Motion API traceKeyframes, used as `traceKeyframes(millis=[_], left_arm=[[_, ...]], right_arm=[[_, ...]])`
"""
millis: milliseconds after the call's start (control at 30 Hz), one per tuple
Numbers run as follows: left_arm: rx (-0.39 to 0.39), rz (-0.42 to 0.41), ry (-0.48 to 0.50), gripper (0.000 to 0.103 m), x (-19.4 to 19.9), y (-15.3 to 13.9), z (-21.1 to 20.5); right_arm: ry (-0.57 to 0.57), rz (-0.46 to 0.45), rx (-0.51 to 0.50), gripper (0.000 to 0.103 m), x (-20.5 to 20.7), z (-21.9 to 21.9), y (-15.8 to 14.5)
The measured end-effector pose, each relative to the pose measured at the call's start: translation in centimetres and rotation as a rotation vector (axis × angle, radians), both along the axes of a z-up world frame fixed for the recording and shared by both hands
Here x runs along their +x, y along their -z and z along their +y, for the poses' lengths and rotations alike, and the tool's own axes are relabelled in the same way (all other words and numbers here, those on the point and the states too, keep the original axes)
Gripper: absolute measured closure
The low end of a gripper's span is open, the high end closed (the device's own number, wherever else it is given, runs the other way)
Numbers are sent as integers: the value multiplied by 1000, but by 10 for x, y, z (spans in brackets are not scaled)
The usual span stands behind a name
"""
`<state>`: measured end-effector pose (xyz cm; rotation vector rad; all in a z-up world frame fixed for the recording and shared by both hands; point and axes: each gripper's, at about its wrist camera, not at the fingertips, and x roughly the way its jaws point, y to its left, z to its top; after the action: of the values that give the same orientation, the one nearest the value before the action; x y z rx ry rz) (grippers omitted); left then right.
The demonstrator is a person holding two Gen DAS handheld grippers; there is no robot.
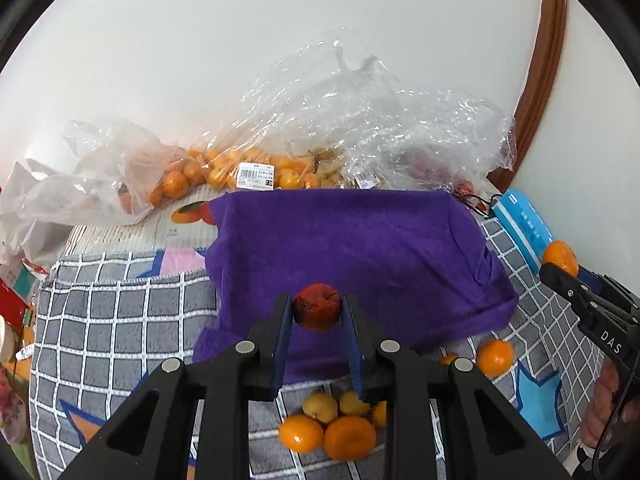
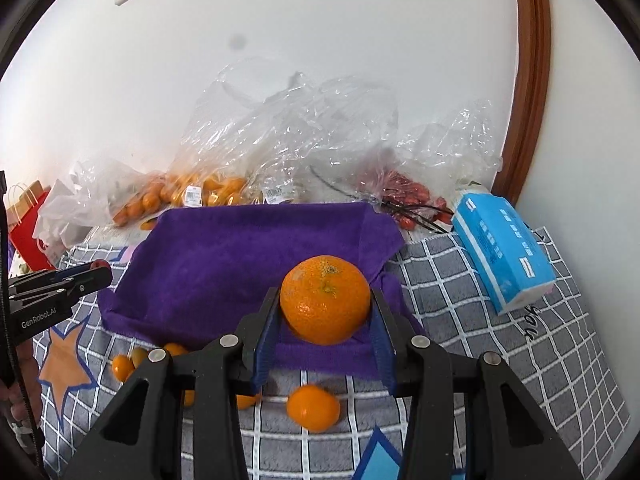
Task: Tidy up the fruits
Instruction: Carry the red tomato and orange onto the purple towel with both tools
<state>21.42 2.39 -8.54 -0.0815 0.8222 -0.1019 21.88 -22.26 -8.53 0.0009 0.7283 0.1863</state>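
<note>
We hold a small red fruit [image 1: 318, 307] pinched in the left claw [image 1: 318, 312] and an orange [image 2: 325, 299] clamped in the right claw [image 2: 326, 312], both above the purple towel's [image 1: 360, 248] near edge; loose oranges [image 1: 328, 428] lie nearer on the checked blanket [image 1: 120, 320].

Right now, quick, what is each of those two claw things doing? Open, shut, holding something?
Left gripper: closed on a small red fruit.
Right gripper: closed on a large orange.
</note>
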Motion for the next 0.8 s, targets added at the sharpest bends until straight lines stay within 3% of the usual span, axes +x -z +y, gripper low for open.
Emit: traceKeyframes(millis=[800], left_arm=[[5, 37, -27, 79, 68, 24, 10]], right_arm=[[-33, 21, -10, 60, 77, 20, 27]])
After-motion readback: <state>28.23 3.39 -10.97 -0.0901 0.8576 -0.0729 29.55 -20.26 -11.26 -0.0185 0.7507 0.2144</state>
